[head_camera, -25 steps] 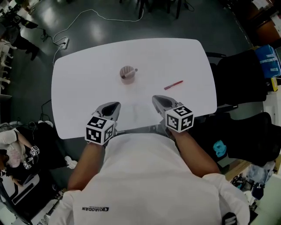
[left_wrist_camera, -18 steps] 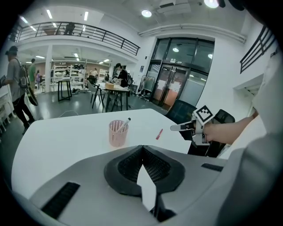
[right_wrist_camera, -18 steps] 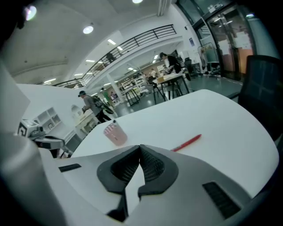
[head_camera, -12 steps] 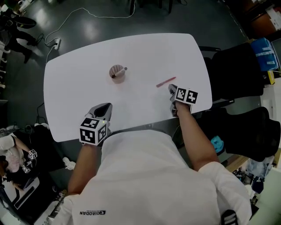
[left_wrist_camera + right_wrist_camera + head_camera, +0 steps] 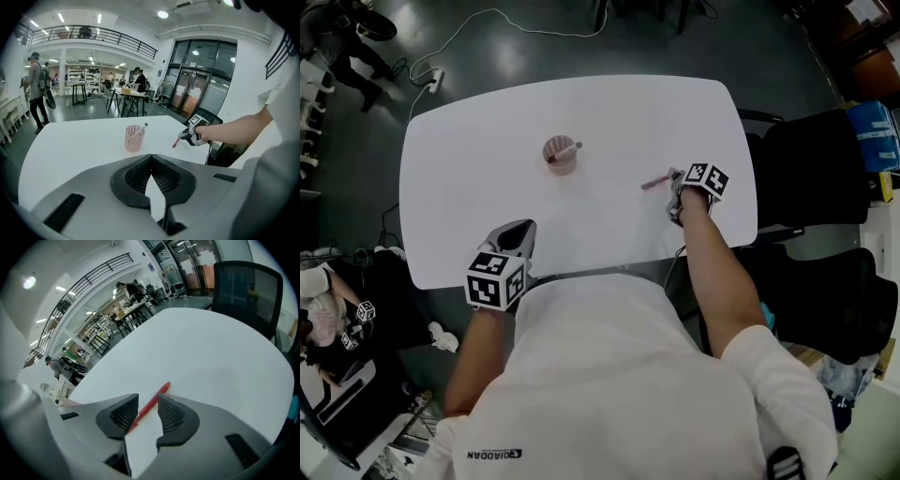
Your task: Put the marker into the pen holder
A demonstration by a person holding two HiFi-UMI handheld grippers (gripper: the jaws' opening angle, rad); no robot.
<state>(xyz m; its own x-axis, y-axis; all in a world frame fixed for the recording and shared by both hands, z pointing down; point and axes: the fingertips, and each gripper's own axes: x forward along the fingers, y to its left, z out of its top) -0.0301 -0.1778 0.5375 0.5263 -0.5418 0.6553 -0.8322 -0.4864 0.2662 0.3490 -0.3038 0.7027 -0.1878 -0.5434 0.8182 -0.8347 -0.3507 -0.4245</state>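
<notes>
Marker [image 5: 654, 182] right of pen holder [image 5: 561, 156]

White table [image 5: 487, 216], rounded corners, fills mid-frame in the head view, on a dark grey floor [image 5: 675, 47]. White cable [image 5: 499, 12] loops across the upper left and runs to a power strip [image 5: 434, 82]. Black chair [image 5: 811, 155] just beside the table's right edge; second black chair [image 5: 839, 291] lower right. Blue item [image 5: 874, 131] at the right edge, possibly a box. Left gripper view: balcony railing [image 5: 117, 38] upper left, standing person [image 5: 37, 91] far left, glass doors [image 5: 201, 79] right of centre.

"QIAODAN" on white shirt [image 5: 609, 384]
</notes>
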